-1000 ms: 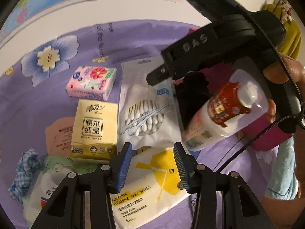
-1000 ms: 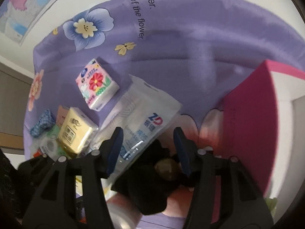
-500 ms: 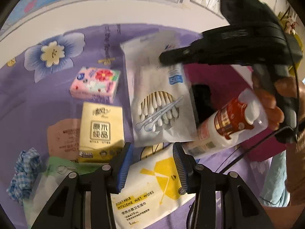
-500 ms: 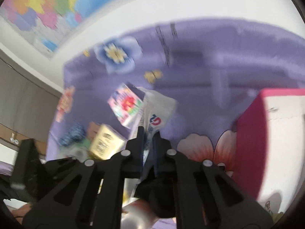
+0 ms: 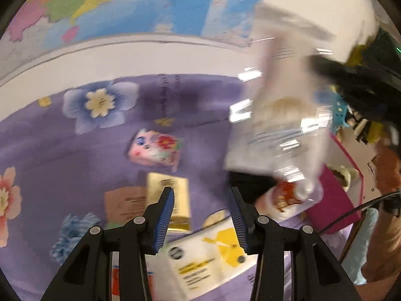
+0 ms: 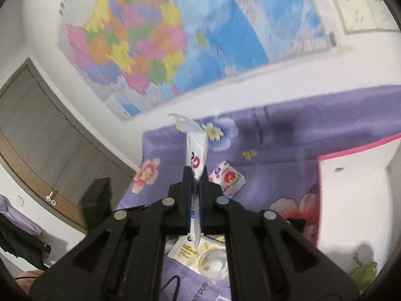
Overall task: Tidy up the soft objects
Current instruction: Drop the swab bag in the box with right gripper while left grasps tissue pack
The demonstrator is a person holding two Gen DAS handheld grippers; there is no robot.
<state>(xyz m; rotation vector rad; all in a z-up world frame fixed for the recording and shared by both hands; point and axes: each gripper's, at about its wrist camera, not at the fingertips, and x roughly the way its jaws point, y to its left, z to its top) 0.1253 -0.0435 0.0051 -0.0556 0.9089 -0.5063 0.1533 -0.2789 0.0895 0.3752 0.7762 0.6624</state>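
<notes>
My right gripper is shut on a clear bag of cotton swabs, which stands edge-on between its pads, lifted off the purple flowered cloth. In the left wrist view the same bag hangs blurred in the air at the upper right. My left gripper is open with nothing between its blue pads, above a yellow-and-white wet wipes pack. A yellow tissue pack and a pink floral tissue pack lie on the cloth beyond it.
A bottle with a red label lies by a black soft thing next to the pink box. A blue checked cloth and a brown sachet lie at the left. A map hangs on the wall behind.
The right gripper closed on the cotton swab bag and raised it well off the cloth, tilting upward. The left gripper rose a little and tipped back.
</notes>
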